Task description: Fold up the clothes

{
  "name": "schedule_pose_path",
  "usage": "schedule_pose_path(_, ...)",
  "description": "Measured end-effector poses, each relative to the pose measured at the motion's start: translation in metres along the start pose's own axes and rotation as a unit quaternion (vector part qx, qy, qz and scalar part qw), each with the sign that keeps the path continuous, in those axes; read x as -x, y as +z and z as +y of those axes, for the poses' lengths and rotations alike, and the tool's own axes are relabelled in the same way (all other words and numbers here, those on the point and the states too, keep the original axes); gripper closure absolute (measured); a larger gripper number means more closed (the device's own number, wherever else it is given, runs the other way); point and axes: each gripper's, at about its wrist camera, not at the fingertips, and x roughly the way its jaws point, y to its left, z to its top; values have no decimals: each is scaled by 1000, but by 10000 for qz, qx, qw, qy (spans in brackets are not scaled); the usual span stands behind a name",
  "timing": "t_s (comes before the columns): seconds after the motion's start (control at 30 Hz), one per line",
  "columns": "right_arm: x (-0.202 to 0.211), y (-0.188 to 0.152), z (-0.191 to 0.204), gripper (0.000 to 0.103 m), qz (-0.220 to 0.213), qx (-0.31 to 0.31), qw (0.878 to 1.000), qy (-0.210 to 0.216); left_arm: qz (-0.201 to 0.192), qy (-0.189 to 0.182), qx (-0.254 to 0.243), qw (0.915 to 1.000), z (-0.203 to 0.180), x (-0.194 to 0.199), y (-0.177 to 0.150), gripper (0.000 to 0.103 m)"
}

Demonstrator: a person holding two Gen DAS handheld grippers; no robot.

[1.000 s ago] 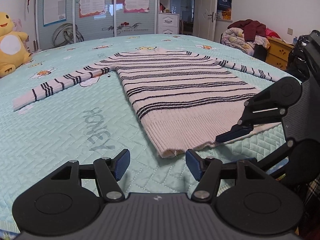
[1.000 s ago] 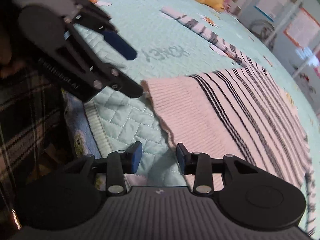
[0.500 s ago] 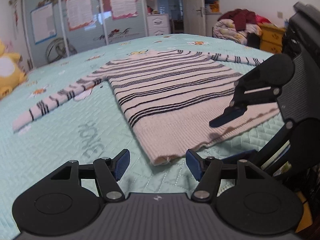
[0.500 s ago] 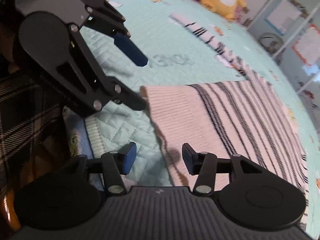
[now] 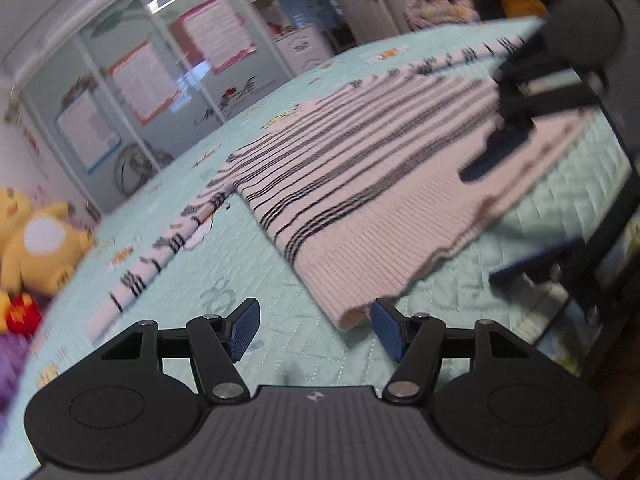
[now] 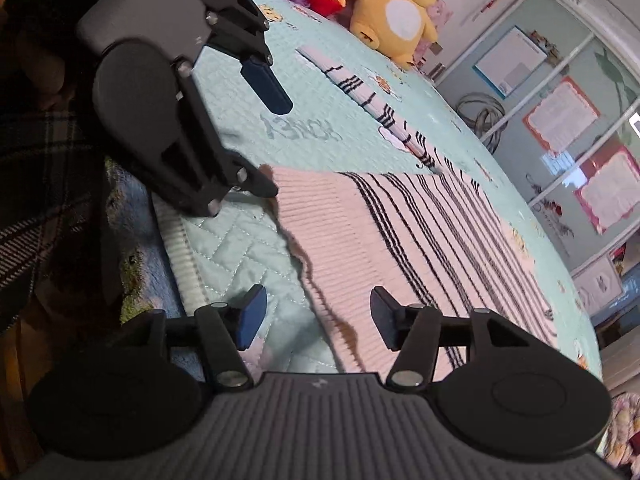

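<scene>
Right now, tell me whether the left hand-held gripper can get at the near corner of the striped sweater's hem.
Probably yes. The left hand-held gripper is open, and the hem corner of the striped sweater lies flat on the bedspread just ahead between its fingers, with nothing in between.

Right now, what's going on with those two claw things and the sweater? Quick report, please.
Left gripper open at the hem corner. Right gripper open over the hem. Striped sweater flat on the bed, unfolded. Nothing in the way.
</scene>
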Motion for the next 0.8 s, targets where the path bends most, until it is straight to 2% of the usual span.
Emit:
schedule_pose_path(0.07,0,-1,-2,43,0,-111,9999,14,-5,32,-306,9995,-7,-1,1,36)
schedule_pose_path(0.13,0,-1,-3,42,0,-172,9998,23,21,88,-400,9992,-9,-4,3,36)
schedule_pose_path(0.37,0,-5,-2,41,-6,-262,9997,32,-7,142,-380,9992,-2,-5,7,36)
schedule_pose_path(0.53,3,-2,-1,41,-162,-200,9996,76,-13,33,-54,10000,8,-6,11,36)
schedule_pose_path(0.7,4,7,-4,44,-262,-395,9965,685,5,-226,519,9984,25,-12,16,36)
schedule_pose_path(0.8,-1,13,-8,54,-274,-596,9926,1019,55,-471,963,9942,37,-18,16,36)
